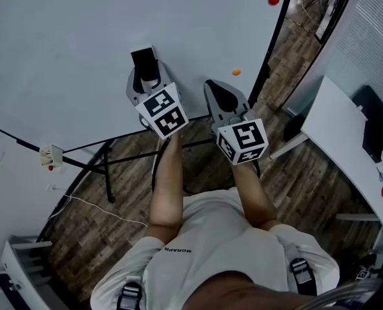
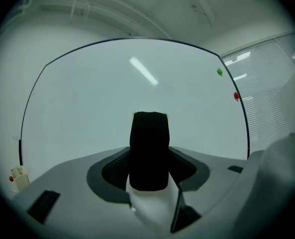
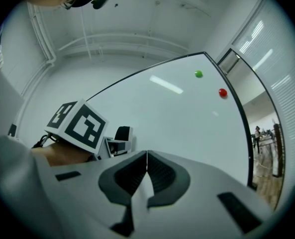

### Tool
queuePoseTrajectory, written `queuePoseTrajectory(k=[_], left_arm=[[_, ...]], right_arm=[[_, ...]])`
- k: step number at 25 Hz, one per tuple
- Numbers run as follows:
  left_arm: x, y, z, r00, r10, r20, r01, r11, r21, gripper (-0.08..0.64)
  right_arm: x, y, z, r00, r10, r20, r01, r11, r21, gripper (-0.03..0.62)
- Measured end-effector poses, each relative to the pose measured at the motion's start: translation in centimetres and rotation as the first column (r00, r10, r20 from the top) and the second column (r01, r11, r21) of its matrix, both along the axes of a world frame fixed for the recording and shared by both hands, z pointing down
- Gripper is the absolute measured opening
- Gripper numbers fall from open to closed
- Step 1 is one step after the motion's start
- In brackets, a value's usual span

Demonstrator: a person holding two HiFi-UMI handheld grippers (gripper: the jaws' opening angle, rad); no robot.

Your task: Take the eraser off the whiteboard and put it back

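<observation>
Left gripper view looks straight at the whiteboard [image 2: 77, 98]. The left gripper [image 2: 148, 169] is squeezing the black eraser [image 2: 149, 138] between its two pads. The eraser's long side runs up and down the board. Its far end is right at the board, but I cannot tell if it touches. The right gripper [image 3: 147, 159] is pinched closed with nothing in it. It sits just beside the left one, nearer the board's right edge. So I think the left hand is the one to move the eraser. I count one eraser, one whiteboard and two grippers. There are also two small round magnets [image 2: 219, 71] up near the board's right edge.
</observation>
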State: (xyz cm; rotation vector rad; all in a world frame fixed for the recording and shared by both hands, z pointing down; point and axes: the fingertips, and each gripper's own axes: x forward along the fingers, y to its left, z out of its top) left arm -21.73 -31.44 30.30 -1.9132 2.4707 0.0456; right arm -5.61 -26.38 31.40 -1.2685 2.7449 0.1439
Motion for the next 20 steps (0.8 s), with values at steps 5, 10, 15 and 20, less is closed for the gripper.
queuePoseTrajectory(k=[5, 10, 15, 20], left_arm=[[0.4, 1.5, 0.0, 1.000, 0.012, -0.002, -0.012, 1.000, 0.007, 0.224], [0.9, 2.5, 0.2, 0.999, 0.047, -0.025, -0.046, 0.999, 0.018, 0.224], [2.0, 3.6, -0.4, 0.998, 0.067, -0.009, -0.067, 0.997, 0.036, 0.224], [2.4, 4.3, -0.4, 0.997, 0.079, -0.005, -0.078, 0.996, 0.049, 0.224]], right_arm=[[0.0, 1.0, -0.4, 1.000, -0.004, 0.012, 0.004, 1.000, 0.009, 0.014], [0.4, 1.6, -1.1, 0.999, 0.002, 0.039, -0.003, 1.000, 0.020, 0.013], [0.7, 1.5, -0.6, 1.000, 0.004, 0.025, -0.004, 1.000, 0.006, 0.014], [0.6, 1.6, -0.4, 1.000, 0.010, 0.025, -0.010, 1.000, 0.004, 0.014]])
